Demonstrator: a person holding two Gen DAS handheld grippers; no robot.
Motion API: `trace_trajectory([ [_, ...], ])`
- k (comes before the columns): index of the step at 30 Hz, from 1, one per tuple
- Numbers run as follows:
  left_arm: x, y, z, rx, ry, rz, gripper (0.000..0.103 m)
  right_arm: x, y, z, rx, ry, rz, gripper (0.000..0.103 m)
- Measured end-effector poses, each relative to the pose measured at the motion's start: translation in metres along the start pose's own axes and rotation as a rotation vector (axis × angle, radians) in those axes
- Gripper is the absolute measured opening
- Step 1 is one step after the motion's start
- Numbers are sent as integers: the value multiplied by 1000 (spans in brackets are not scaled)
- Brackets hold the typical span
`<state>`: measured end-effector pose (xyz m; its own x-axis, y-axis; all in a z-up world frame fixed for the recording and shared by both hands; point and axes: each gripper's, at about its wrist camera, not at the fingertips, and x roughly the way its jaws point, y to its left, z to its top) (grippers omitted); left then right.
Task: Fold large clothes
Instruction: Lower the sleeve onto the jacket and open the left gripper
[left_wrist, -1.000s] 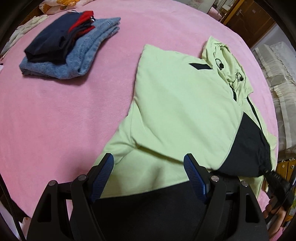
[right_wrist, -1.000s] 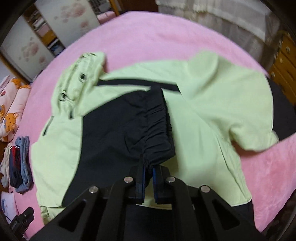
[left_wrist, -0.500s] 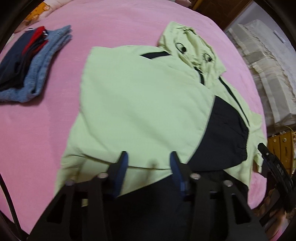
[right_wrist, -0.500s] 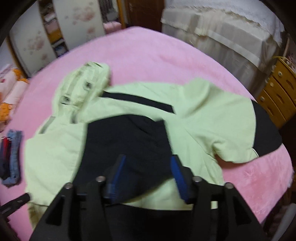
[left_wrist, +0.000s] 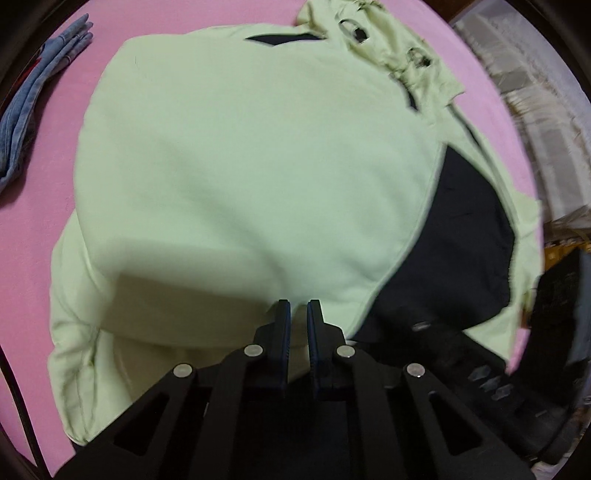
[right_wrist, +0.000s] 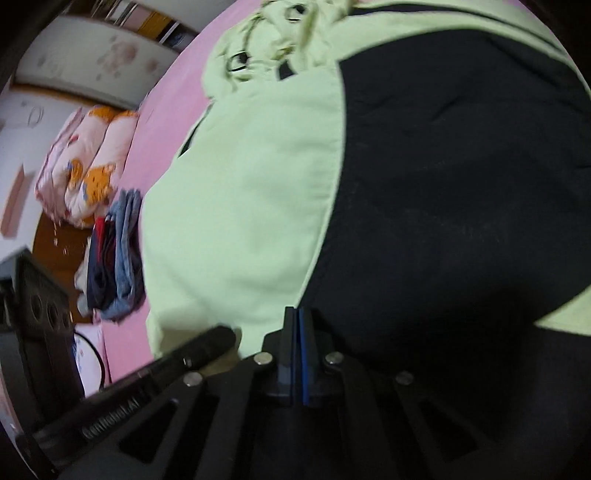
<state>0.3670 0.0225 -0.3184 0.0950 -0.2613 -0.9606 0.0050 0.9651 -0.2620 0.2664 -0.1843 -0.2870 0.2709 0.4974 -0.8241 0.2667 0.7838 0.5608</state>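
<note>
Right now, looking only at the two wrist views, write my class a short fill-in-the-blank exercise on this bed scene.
1. The hooded jacket is light green with panels of ____.
2. It lies on a blanket coloured ____.
3. The jaws of the right gripper are ____.
4. In the stack of folded clothes, the blue item is a pair of ____.

Missing words: black; pink; shut; jeans

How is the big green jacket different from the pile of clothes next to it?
The green jacket is pale green with black patches; the pile of clothes is blue denim, navy and red. The jacket is one big garment spread wide; the pile is a small, neatly folded stack. Both lie on the pink bedcover.
</note>
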Motion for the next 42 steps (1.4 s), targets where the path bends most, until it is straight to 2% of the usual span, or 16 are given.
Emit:
trace_trajectory([
  [3,1,14,3,-16,-10,33,7,-10,-15,7,12,-46,-32,0],
  [9,-22,66,3,-107,-94,152,7,-79,-95,23,152,-244,-407,0],
  [12,-25,88,6,-153,-90,124,7,-97,-120,28,171,-241,-342,0],
  [15,-34,88,10,-190,-101,60,8,-97,-91,27,42,-245,-406,0],
  [19,-39,58,22,-139,-133,-91,15,-93,-42,23,-60,-303,-207,0],
  [21,-30,31,32,-89,-115,-106,16,-69,-12,28,-128,-241,-76,0],
  [23,-15,10,49,-32,-93,-94,16,-33,19,34,-174,-169,6,0],
  [24,-7,2,55,-12,-85,-77,16,-17,31,37,-203,-146,14,0],
  [26,7,-6,62,7,-92,-17,16,20,49,46,-281,-98,-52,0],
  [28,5,-9,78,22,-176,47,16,42,56,52,-330,-94,-105,0],
  [32,-4,-5,98,80,-337,224,16,36,47,57,-337,-152,-77,0],
  [34,-5,4,106,84,-350,251,16,21,31,63,-315,-232,-133,0],
  [36,-9,26,111,54,-353,290,16,12,16,71,-275,-268,-113,0],
  [38,-17,49,114,15,-365,322,16,1,1,72,-233,-339,-313,0],
  [39,-21,60,114,-12,-370,330,16,-7,-10,73,-202,-366,-353,0],
  [42,-28,88,116,-75,-365,323,16,-26,-37,74,-81,-392,-372,0],
])
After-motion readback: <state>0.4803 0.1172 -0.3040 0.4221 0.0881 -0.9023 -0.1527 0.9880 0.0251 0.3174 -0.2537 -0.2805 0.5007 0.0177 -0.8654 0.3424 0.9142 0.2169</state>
